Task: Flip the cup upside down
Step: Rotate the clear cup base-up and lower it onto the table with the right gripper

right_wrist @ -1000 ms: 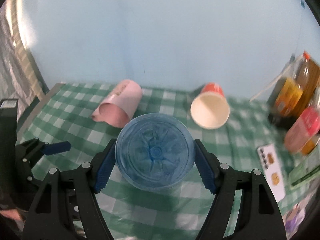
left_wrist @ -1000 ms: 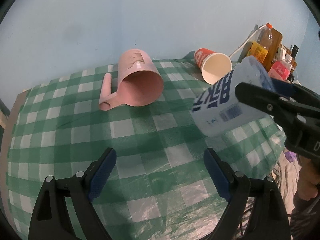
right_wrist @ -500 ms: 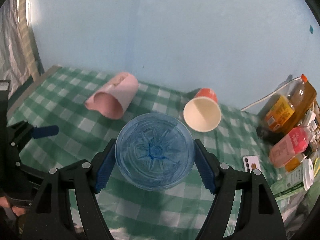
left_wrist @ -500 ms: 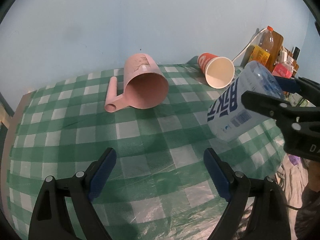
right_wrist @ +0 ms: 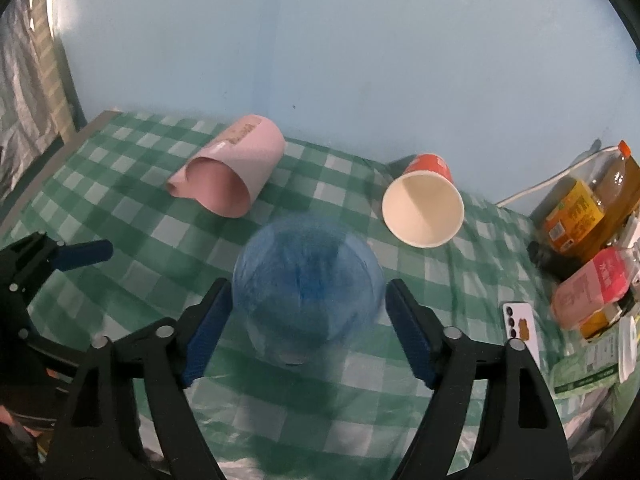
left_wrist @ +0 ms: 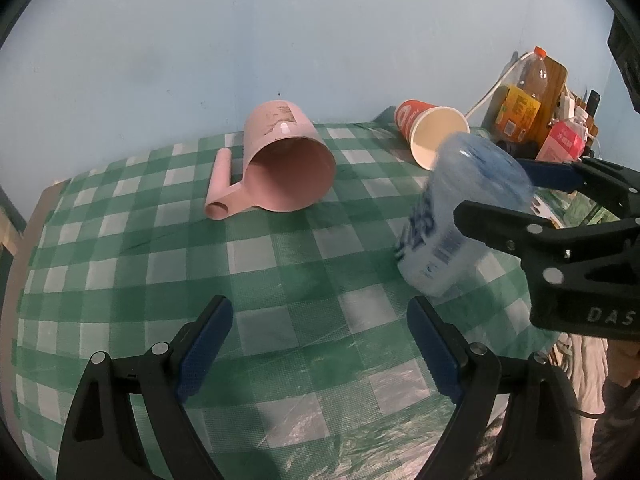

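A clear blue plastic cup point(left_wrist: 452, 220) with a printed label is blurred, base up and tilted, over the checked tablecloth point(left_wrist: 280, 280). In the right wrist view the cup point(right_wrist: 308, 288) sits between the fingers of my right gripper point(right_wrist: 308, 312), and small gaps show at both pads, so the jaws stand open around it. My right gripper also shows in the left wrist view point(left_wrist: 520, 200). My left gripper point(left_wrist: 316, 344) is open and empty, low over the cloth to the left of the cup.
A pink handled mug point(left_wrist: 284, 168) and an orange paper cup point(left_wrist: 432, 136) lie on their sides at the back. Bottles point(right_wrist: 588, 204) and packets point(right_wrist: 592, 284) crowd the right side, with a phone point(right_wrist: 520, 320) nearby. A blue wall stands behind.
The blue cup has tipped from lying along the gripper axis to base up and dropped away from the right pads, which have opened. The left gripper pulled back slightly.
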